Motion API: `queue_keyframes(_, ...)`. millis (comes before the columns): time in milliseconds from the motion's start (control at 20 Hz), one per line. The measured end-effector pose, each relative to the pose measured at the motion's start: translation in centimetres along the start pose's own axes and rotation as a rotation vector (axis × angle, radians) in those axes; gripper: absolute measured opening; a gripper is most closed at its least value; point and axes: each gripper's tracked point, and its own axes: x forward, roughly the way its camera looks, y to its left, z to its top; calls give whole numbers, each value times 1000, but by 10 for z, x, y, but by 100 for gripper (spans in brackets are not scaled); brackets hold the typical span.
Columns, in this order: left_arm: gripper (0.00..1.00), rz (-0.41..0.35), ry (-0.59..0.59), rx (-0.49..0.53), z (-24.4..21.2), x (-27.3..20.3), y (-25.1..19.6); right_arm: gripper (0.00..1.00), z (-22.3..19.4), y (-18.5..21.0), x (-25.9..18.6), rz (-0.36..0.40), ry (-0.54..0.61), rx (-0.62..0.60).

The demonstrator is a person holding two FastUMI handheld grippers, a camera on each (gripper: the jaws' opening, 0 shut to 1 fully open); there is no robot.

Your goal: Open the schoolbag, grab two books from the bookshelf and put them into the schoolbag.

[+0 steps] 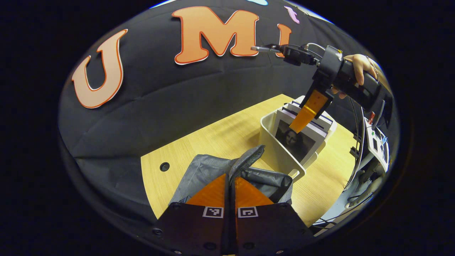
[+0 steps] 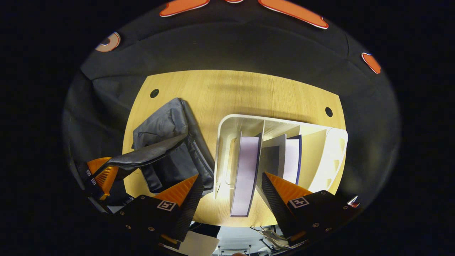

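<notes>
The grey schoolbag (image 1: 209, 170) lies on the wooden table, and my left gripper (image 1: 229, 176) is shut on its zippered flap (image 1: 249, 158), holding that edge up. From above, the right gripper view has the schoolbag (image 2: 167, 138) at left with the left gripper (image 2: 101, 174) pinching its raised flap. A white bookshelf bin (image 1: 273, 149) holds upright books; the front book (image 1: 295, 140) has a portrait cover. My right gripper (image 2: 231, 185) is open, pointing down over the bookshelf (image 2: 227, 121), its fingers either side of a thick book (image 2: 245, 167). A second book (image 2: 292, 160) stands further right. A hand holds the right gripper (image 1: 296, 126) above the books.
The table (image 2: 241, 89) has round cable holes (image 2: 328, 112) near its corners. White equipment with cables (image 1: 376, 142) stands off the table's right edge in the left gripper view. Bare wood lies behind the bag and bin.
</notes>
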Motion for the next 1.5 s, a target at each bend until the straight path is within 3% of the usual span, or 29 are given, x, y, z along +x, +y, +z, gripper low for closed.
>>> queue_keyframes(300,1,-12,10,-7,-2,2,-2,99,-5,-1,34,-7,67,51)
queue_keyframes(400,1,-12,13,-5,-2,2,-2,78,-5,-4,41,-17,75,59)
queue_keyframes(500,1,-17,15,-4,-2,2,-3,73,-6,-6,48,-21,85,66)
queue_keyframes(650,1,-21,16,4,-3,2,-3,40,-6,-6,51,-17,90,81)
queue_keyframes(850,1,-27,14,27,-4,1,-4,37,-6,-5,41,-26,70,56)
queue_keyframes(1050,1,-42,12,42,-5,1,-4,36,-4,6,8,-16,37,108)
queue_keyframes(1250,1,-60,-5,49,-6,-3,-3,36,-1,-3,-39,-72,-25,156)
queue_keyframes(1500,1,-86,-19,56,-10,-1,-2,36,-8,2,-111,-91,-137,212)
